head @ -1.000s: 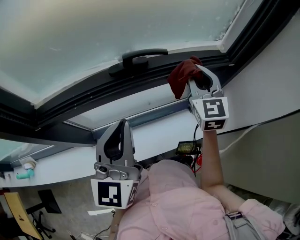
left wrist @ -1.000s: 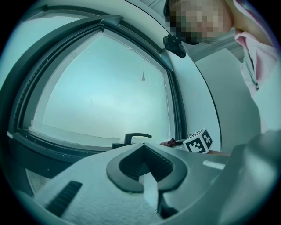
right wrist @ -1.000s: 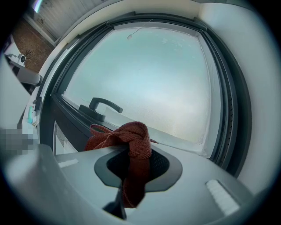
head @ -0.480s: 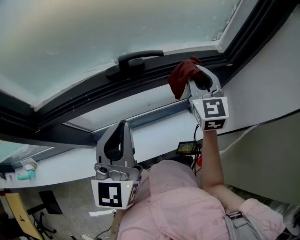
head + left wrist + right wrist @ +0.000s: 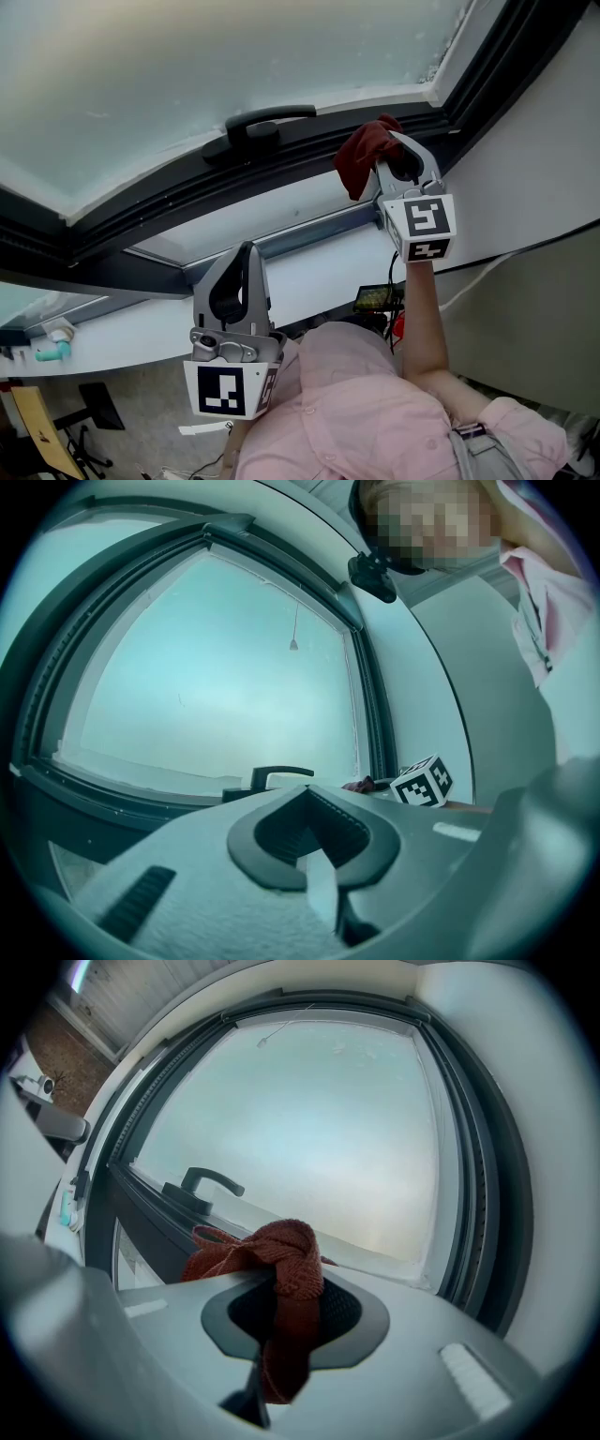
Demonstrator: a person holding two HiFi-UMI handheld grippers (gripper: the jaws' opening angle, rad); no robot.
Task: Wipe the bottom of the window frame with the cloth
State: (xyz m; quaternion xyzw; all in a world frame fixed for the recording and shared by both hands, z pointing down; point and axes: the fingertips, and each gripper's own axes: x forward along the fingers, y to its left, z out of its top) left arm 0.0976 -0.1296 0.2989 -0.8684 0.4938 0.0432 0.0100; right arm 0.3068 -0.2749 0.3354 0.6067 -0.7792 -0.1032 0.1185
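Grey moulded plastic forms the left gripper (image 5: 246,251); its fingers are closed together on nothing, and it is held low, well short of the window. Little is changed over the last second. The rust-red knitted cloth (image 5: 362,157) is kept pinched in the right gripper (image 5: 394,150) and bunched beyond its fingertips at the dark grooved frame (image 5: 187,197). Wiping is judged barely begun. Beyond, a curved black handle (image 5: 261,122) and frosted glass (image 5: 187,66) are seen.

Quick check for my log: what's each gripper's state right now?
Left gripper: shut, nothing between its jaws.
Right gripper: shut on the red cloth.
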